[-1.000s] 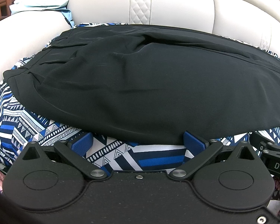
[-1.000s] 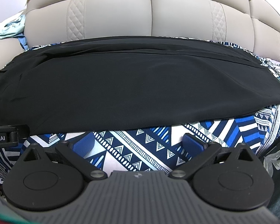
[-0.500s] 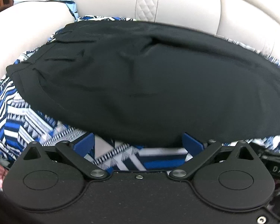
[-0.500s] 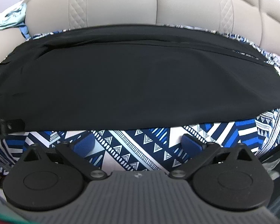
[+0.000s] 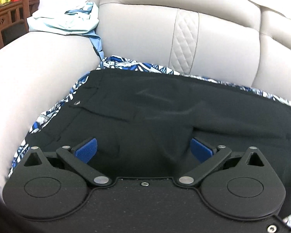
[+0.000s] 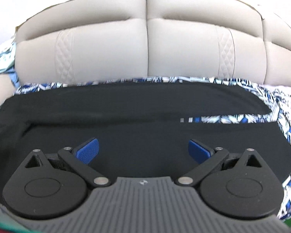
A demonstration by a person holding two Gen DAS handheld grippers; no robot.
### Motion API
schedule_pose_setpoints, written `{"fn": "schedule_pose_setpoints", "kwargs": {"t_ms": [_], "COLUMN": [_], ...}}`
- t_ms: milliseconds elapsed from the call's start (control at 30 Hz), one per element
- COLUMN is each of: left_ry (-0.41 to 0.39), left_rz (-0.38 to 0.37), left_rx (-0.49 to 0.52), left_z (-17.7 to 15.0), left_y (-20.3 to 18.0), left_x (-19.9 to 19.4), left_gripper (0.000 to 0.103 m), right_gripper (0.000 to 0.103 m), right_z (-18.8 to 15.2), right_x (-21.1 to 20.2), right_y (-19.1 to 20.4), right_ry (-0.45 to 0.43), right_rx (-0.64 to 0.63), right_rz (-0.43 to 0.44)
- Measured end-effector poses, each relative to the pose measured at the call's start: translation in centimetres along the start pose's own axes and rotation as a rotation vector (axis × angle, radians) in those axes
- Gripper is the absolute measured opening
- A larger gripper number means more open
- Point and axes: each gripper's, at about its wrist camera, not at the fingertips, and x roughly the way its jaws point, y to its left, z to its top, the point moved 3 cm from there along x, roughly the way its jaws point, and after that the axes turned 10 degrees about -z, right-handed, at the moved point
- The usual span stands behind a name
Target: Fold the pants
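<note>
Black pants (image 5: 164, 108) lie spread across a blue-and-white patterned cloth (image 5: 48, 112) on the sofa seat, waistband with a metal button (image 5: 77, 103) at the left. In the right wrist view the pants (image 6: 145, 104) fill the middle, with a strip of cloth (image 6: 223, 119) showing between two layers. My left gripper (image 5: 143, 148) is open, low over the pants near the waist end, blue pads (image 5: 87, 150) apart with black fabric between them. My right gripper (image 6: 142, 149) is open, low over the leg part.
The grey leather sofa backrest (image 6: 145, 54) rises behind the pants. The sofa armrest (image 5: 29, 73) is at the left, with a pale blue garment (image 5: 67, 23) on top. Wooden furniture (image 5: 9, 15) stands at far left.
Both grippers have moved forward and down, from the near cloth edge onto the pants. The black fabric now lies between the open fingers of each. Both stay open.
</note>
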Motion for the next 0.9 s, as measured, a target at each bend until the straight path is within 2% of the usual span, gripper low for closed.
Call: {"fn": "schedule_pose_setpoints", "kwargs": {"t_ms": [267, 533, 700, 900], "left_ry": [0.004, 0.029, 0.041, 0.068], "left_rz": [0.022, 0.062, 0.133, 0.226], "left_rx": [0.007, -0.084, -0.121, -0.143], "left_z": [2.4, 6.8, 10.4, 13.6], "left_y": [0.2, 3.0, 5.1, 7.2], "left_x": [3.0, 7.7, 11.6, 17.2], "left_gripper": [0.103, 0.103, 0.103, 0.103], "right_gripper": [0.103, 0.103, 0.103, 0.103], "right_z": [3.4, 6.2, 8.9, 11.0], "right_x": [2.8, 7.8, 13.1, 19.2], "right_y": [0.2, 0.4, 0.0, 0.6], "right_ry": [-0.013, 0.047, 0.124, 0.203], "right_rx": [0.005, 0.026, 0.1, 0.121], "right_rz": [-0.021, -0.038, -0.042, -0.071]}}
